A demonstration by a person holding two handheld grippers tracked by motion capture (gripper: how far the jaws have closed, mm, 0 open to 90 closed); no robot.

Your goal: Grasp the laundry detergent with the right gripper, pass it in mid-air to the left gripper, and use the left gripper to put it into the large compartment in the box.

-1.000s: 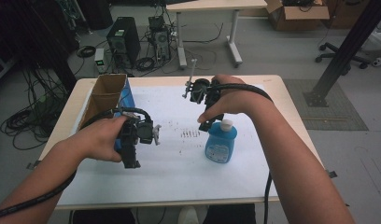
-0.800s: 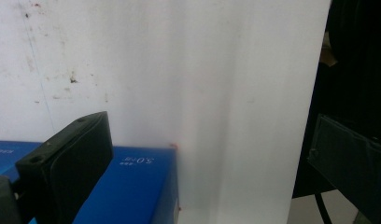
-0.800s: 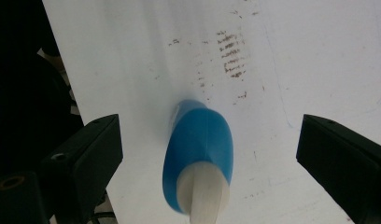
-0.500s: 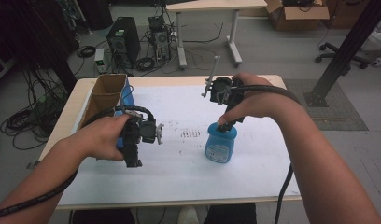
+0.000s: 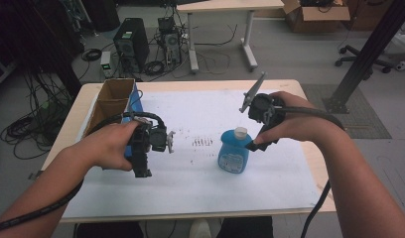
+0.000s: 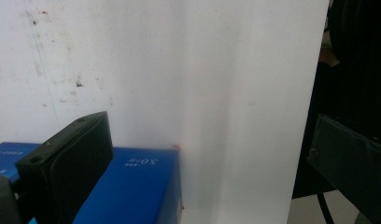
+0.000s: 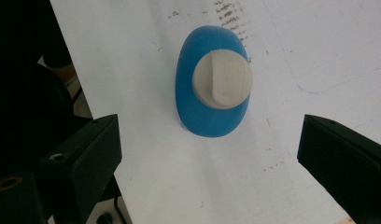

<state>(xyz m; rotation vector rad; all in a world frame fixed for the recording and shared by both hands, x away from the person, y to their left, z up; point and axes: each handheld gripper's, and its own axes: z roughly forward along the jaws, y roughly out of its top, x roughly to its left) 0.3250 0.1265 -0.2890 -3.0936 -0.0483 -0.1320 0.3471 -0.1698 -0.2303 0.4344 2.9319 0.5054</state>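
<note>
Lifting off the bottle (image 5: 234,151) near the bench's (image 5: 200,196) right edge, the right gripper (image 5: 262,130) now hangs above it, fingers wide and empty: bottle released. Left gripper's (image 5: 141,156) fingers: cannot tell.

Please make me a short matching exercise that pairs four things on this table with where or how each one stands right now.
Things:
1. blue bottle
2. cardboard box
3. right gripper
4. blue carton

Places or states:
A. open, above a white cap
B. just under the left gripper's jaw, on the white sheet
C. upright near the table's middle, cap on
D. at the table's far left corner, flaps open

Pairs: 1-C, 2-D, 3-A, 4-B
</note>
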